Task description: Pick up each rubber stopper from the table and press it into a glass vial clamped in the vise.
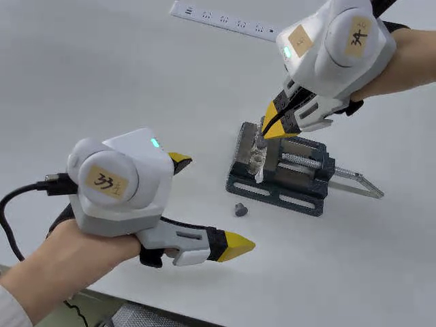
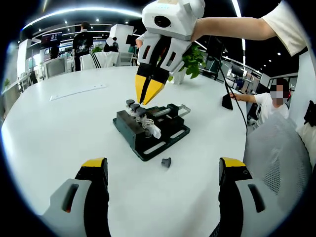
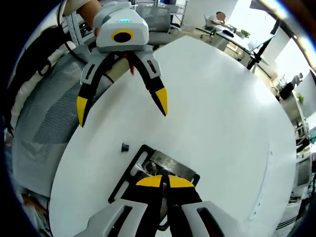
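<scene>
The right claw (image 1: pixel 271 129) hangs directly over the vise (image 1: pixel 300 196), and its yellow tips cover the top of the glass vials (image 1: pixel 257 162) in the head view. In its own view the two jaws meet in front of the lens and hide the vials completely. The jaws are pressed together; we cannot make out whether anything small sits between the tips.

The vise holds a short row of vials between its plates. From the head view we see little more than clear glass and one dark cap. The left gripper view looks in from the side and shows more: several dark stoppered tops in a line, with a clear vial at the near end. The exact count is hard to tell.

One loose rubber stopper (image 1: pixel 240 210) lies on the white table (image 1: pixel 136 82), just in front of the vise base and touching nothing. It shows in the right gripper view as a small dark speck.

The left claw (image 1: pixel 209 202) is held low, near the table's front edge, with its jaws spread wide and nothing between them. A black cable (image 1: pixel 13 204) trails from its back and is cut off at the frame edge.

A white power strip (image 1: pixel 225 19) lies well behind the vise. The left gripper view also takes in a mesh chair (image 2: pixel 281 158) beside the table.
</scene>
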{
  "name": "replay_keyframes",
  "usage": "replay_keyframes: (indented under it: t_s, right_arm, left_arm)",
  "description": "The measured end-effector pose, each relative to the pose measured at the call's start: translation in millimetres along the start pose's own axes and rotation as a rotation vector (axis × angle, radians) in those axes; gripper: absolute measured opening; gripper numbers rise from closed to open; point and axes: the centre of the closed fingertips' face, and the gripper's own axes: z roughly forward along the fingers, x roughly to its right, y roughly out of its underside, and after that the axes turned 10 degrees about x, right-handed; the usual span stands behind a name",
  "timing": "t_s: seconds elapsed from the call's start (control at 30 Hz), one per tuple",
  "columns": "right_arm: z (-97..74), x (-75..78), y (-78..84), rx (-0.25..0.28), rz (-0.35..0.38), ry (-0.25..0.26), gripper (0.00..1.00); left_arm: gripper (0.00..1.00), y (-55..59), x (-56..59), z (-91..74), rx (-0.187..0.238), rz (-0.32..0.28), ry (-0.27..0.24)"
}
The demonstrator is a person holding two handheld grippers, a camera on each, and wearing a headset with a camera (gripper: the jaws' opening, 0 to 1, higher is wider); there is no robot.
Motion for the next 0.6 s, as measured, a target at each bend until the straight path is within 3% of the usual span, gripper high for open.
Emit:
replay_keyframes:
  t_s: [0.6]
  right_arm:
    - [7.0, -1.9, 8.4, -0.037, 0.005, -0.041, 0.00]
  left_arm:
    - [0.92, 2.0, 2.7, 0.2, -0.005, -0.011, 0.000]
